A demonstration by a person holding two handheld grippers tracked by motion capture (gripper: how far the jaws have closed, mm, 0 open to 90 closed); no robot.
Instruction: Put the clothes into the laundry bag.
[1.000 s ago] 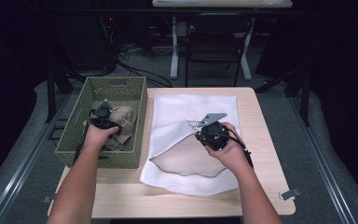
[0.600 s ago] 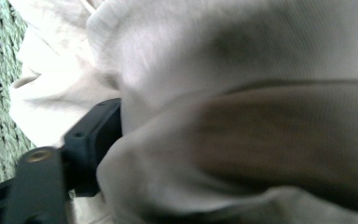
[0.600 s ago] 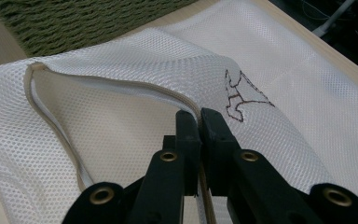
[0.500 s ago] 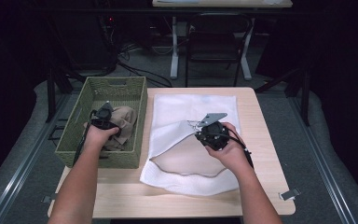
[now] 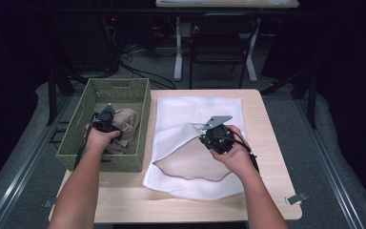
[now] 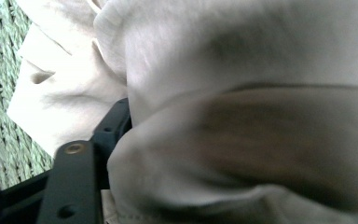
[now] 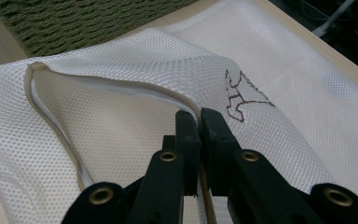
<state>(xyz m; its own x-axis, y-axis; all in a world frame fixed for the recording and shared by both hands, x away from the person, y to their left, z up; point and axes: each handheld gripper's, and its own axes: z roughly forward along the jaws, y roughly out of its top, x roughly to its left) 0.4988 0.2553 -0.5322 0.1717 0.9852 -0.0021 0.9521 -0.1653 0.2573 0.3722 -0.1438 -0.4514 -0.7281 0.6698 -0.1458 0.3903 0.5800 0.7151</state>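
Holding a white mesh bag [image 5: 198, 143] open at its rim while the other gripper closes into beige cloth [image 5: 124, 125] in the basket.

Nearest, the right gripper [image 7: 199, 122] has its jaws pressed together on the bag's piped edge, lifting that edge off the lower layer so the mouth gapes toward the person — the bag lies flat across the wooden table [image 5: 267, 143], just beside the green woven basket [image 5: 138, 102]. Farther left, the left gripper [image 5: 106, 117] sits down in the basket; its jaws have just been closing, with the crumpled beige cloth bulging between them, though whether the pads already press on it I cannot tell. Beyond the table stands a dark chair [image 5: 219, 43].
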